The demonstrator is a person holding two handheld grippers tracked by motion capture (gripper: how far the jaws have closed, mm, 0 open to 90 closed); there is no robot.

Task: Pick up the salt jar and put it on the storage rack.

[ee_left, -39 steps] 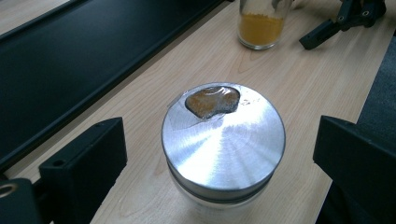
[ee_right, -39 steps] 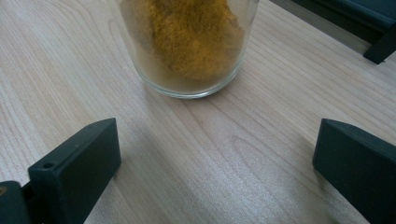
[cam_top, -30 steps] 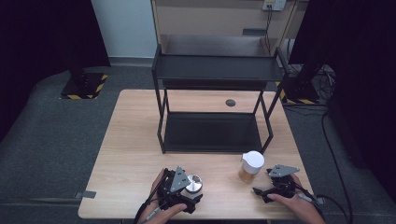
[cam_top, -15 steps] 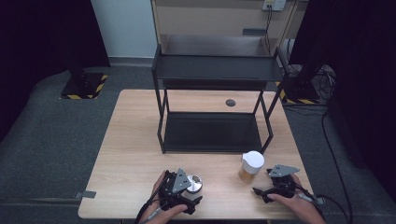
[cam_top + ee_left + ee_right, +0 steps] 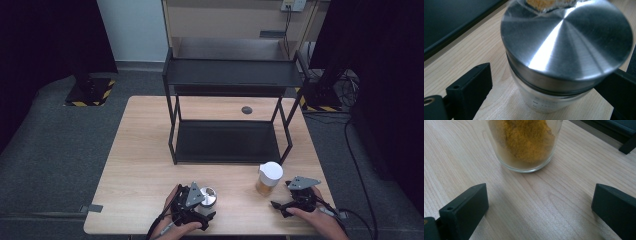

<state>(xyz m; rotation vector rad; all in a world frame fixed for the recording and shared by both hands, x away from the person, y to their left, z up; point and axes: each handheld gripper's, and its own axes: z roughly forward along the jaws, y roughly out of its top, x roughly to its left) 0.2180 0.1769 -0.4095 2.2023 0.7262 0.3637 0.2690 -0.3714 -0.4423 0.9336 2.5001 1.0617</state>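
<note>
Left gripper (image 5: 549, 100) wide open, steel-lid jar (image 5: 564, 50) between its jaws, untouched; right gripper (image 5: 539, 212) open and empty, spice glass (image 5: 524, 142) just ahead; both look rigid, slick, breakable, so grip glass body below lid.

Spice jar (image 5: 524, 142) top — cut off.

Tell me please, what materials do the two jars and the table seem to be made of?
The jar with the silver lid: clear body, probably glass; the lid looks like brushed metal, with radial shine. The jar of orange powder: transparent, thick base, likely glass; its white lid may be plastic. The table: pale wood grain, perhaps laminate.
</note>
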